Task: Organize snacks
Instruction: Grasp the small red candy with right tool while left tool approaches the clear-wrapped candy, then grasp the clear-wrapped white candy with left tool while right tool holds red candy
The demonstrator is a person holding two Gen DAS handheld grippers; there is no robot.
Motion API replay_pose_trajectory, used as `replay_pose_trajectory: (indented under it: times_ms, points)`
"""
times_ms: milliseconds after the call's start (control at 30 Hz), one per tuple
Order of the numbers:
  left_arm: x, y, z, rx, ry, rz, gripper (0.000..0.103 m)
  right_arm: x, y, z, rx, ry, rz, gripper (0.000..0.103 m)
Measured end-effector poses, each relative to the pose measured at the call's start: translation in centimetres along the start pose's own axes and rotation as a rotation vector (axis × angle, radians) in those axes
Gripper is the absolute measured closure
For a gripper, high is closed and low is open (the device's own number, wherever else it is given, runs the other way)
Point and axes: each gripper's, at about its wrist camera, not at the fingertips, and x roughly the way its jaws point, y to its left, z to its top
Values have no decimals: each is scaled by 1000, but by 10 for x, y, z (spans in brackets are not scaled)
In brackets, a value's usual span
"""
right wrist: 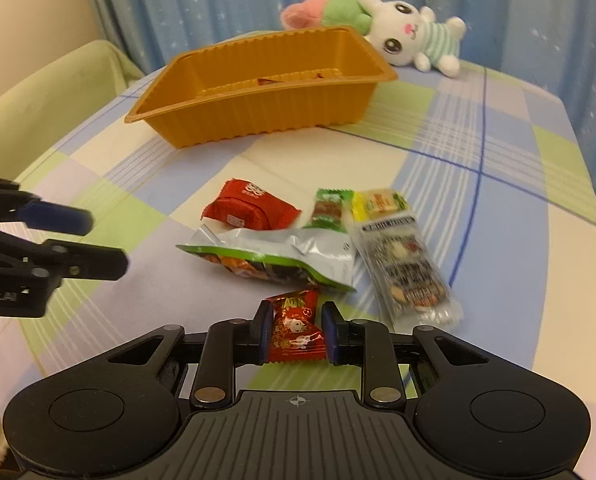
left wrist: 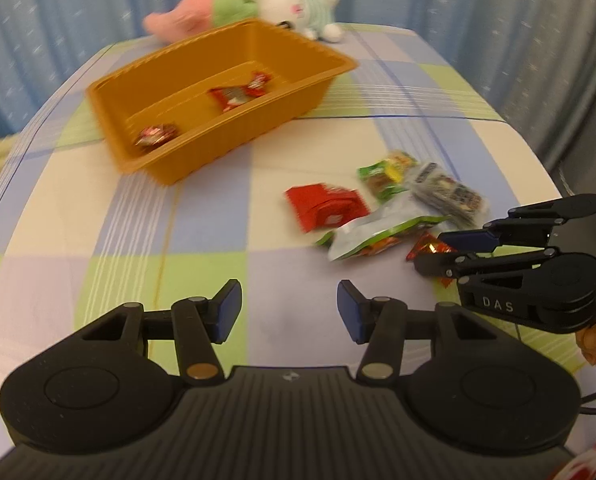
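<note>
An orange tray (left wrist: 110, 92) (right wrist: 258, 120) stands at the back of the checked table; two red wrapped snacks (left wrist: 240, 94) (left wrist: 156, 136) lie in it. A heap of snacks lies in front: a red packet (left wrist: 324, 206) (right wrist: 250, 208), a silver-green bag (left wrist: 378, 232) (right wrist: 274, 252), a green bar (right wrist: 328, 210), a yellow packet (right wrist: 380, 200) and a clear long packet (left wrist: 450, 194) (right wrist: 406, 272). My right gripper (right wrist: 294, 332) (left wrist: 438, 250) is shut on a small red candy packet (right wrist: 296, 330) (left wrist: 428, 246). My left gripper (left wrist: 289, 310) (right wrist: 102, 240) is open and empty, left of the heap.
A plush rabbit (left wrist: 294, 4) (right wrist: 410, 28) with a pink-green plush (left wrist: 202, 12) lies behind the tray at the table's far edge. Blue curtains hang behind. A green chair (right wrist: 38, 112) stands left of the table.
</note>
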Motion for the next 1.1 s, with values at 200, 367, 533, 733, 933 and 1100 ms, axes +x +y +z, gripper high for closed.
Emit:
replay_pose_trajectory:
  times_ms: [200, 367, 533, 733, 933, 1100]
  points:
    - [14, -20, 18, 142, -20, -75, 54, -20, -15, -8, 103, -24, -7, 77]
    - [31, -37, 30, 262, -21, -128, 54, -35, -27, -14, 173, -44, -36, 77]
    - [52, -53, 35, 367, -2, -159, 54, -48, -35, -21, 232, -56, -65, 77]
    - [70, -60, 36, 401, 26, -164, 60, -57, -45, -36, 282, -43, -120, 77]
    - [62, -60, 27, 396, 34, -165, 71, -64, -48, -50, 308, -27, -148, 77]
    - [49, -57, 16, 341, 75, -146, 72, -66, -45, -57, 307, -30, -147, 76]
